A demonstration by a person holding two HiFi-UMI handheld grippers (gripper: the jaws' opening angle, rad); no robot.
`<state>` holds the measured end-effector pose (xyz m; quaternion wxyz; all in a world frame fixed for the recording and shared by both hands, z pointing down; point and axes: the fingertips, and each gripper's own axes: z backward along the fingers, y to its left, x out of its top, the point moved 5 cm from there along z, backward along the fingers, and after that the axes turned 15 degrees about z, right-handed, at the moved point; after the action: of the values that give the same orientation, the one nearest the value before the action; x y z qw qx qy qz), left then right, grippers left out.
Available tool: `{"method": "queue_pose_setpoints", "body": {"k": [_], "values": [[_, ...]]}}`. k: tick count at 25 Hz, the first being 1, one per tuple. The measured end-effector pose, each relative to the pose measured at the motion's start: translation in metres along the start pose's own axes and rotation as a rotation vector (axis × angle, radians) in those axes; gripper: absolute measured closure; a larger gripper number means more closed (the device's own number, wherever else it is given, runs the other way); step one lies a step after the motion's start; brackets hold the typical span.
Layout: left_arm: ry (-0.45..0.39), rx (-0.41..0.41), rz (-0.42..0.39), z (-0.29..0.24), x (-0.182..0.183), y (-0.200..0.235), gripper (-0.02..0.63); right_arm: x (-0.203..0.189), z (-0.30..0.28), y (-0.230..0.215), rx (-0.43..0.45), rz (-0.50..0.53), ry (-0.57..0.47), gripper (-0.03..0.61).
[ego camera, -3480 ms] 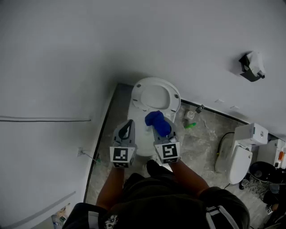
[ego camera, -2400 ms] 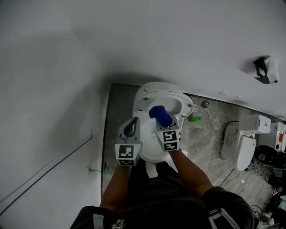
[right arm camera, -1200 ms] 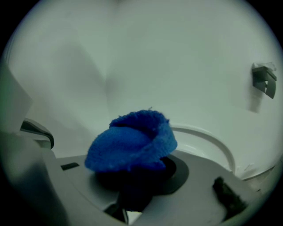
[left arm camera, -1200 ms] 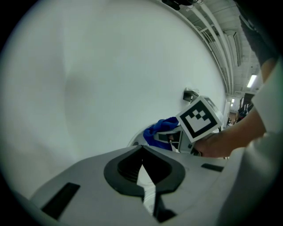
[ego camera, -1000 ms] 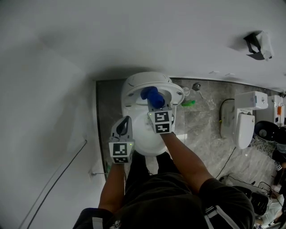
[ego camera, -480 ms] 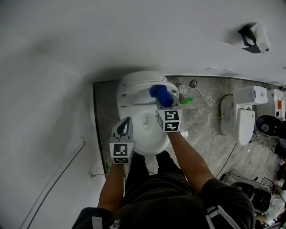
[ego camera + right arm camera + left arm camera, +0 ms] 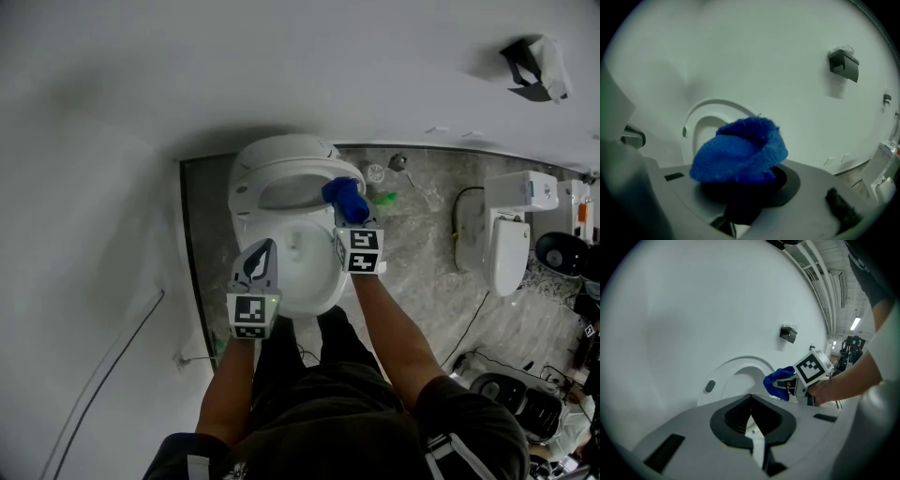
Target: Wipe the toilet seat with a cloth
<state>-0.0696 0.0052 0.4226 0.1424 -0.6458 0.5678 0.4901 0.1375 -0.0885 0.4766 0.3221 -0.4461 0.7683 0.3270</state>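
Right gripper (image 7: 353, 223) pinched a bunched blue cloth (image 7: 345, 197). In the right gripper view the wad covered the jaw tips fully, with the jaws clamped on its lower part. Left gripper (image 7: 751, 401) had its jaws pressed together with nothing between them, held idle over the near-left side of the toilet bowl (image 7: 323, 291).

The cloth sat at the right side of the raised toilet seat (image 7: 248, 178), up at the wall end of the bowl. It looked touching or just beside the ring, but no view settled contact.

Step, as a judgement: cloth brought to the seat, wiping stroke at its start or about to start. Most of the ring looked not yet covered.

The next move likely calls for:
- pressing the wad onto the ring
- dragging it along the curve, over the top of the arch and down the far side
- keeping the pinch firm so the cloth does not slip out
- keeping the left gripper clear of the path

The seat stood tipped up, leaning back toward the wall. Its underside faced the person, with a bumper pad (image 7: 710, 386) showing. Its long axis ran upward from the hinge, near upright. The bowl's long axis ran from the wall toward the person's feet. The cloth stuck out ahead of the jaws toward the wall as a rounded lump with no clear long axis.
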Motion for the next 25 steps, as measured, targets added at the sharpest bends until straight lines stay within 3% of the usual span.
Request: {"method": "queue_pose_setpoints", "body": {"k": [16, 25], "values": [[0.114, 0.044, 0.063, 0.003, -0.063, 0.026, 0.604, -0.098, -0.032, -0.001, -0.016, 0.013, 0.183, 0.482], [0.145, 0.033, 0.081, -0.014, -0.089, 0.035, 0.604, -0.148, -0.052, 0.015, 0.023, 0.059, 0.272, 0.482]]}}
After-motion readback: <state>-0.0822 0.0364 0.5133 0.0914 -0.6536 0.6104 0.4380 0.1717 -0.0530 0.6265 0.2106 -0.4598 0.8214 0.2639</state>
